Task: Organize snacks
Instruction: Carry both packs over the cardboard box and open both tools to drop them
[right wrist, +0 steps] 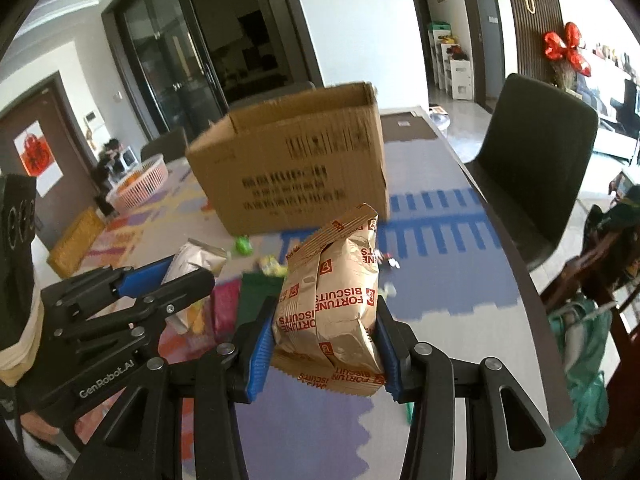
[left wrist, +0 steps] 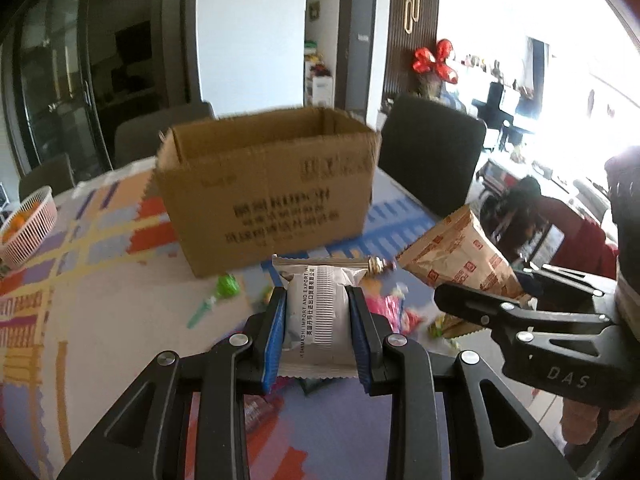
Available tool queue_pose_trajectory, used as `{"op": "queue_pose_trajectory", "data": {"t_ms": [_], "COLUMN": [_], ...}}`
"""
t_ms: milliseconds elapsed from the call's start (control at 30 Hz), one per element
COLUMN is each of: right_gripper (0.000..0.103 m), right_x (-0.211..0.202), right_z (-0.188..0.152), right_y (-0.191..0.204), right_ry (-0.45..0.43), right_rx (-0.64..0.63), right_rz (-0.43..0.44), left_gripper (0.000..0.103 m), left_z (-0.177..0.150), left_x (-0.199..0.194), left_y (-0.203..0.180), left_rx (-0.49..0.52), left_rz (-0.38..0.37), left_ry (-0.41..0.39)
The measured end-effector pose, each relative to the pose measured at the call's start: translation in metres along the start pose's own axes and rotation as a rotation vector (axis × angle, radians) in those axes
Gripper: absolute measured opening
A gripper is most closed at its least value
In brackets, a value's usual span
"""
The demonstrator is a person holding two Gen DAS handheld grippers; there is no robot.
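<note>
- The left gripper (left wrist: 318,328) has its blue pads closed against the two sides of a white snack packet (left wrist: 318,308); the packet is held clear of the table, its printed back facing the camera.
- The right gripper (right wrist: 326,344) is clamped on a gold packet marked "Fortune Biscuits" (right wrist: 332,304), also lifted off the surface, with the lettering upside down in the right wrist view.
- The two grippers are side by side, the right one just to the right of the left in the left wrist view.
- An open cardboard box (left wrist: 264,192) stands on the table (left wrist: 100,300) beyond both packets, flaps up, printed side toward the cameras.
- Loose snacks (left wrist: 228,286) lie scattered on the patterned table cover between the box and the grippers; the individual items are blurred.
- A pink basket (left wrist: 30,224) holding orange items sits at the far left of the table.
- A dark chair (right wrist: 536,160) stands at the table's right edge.
</note>
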State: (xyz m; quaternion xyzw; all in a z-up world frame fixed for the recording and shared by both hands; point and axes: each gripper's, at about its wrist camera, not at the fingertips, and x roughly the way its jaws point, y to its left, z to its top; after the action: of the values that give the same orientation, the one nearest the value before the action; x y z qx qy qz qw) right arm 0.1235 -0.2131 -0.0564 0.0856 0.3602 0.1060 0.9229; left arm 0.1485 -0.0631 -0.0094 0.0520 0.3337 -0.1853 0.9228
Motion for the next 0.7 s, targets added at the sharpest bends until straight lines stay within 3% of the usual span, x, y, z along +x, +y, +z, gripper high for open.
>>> {"op": "queue_pose_trajectory", "data": {"t_ms": [433,700], "right_gripper": [0.046,0.046], "right_x": [-0.007,-0.002], "right_z": [0.066,0.110], "right_y": [0.020,0.029], "right_ry": [-0.162,-0.215], "right_rx": [-0.049,-0.072], "right_rz": [0.014,0.017], "left_gripper": [0.031,0.031], "left_z": [0.056,0.093], "left_x": [-0.015,-0.015], "left_y": [0.027,0.043], "left_rx": [-0.035,-0.030], "left_rz": [0.089,0.131], "left_ry": [-0.135,-0.186]}}
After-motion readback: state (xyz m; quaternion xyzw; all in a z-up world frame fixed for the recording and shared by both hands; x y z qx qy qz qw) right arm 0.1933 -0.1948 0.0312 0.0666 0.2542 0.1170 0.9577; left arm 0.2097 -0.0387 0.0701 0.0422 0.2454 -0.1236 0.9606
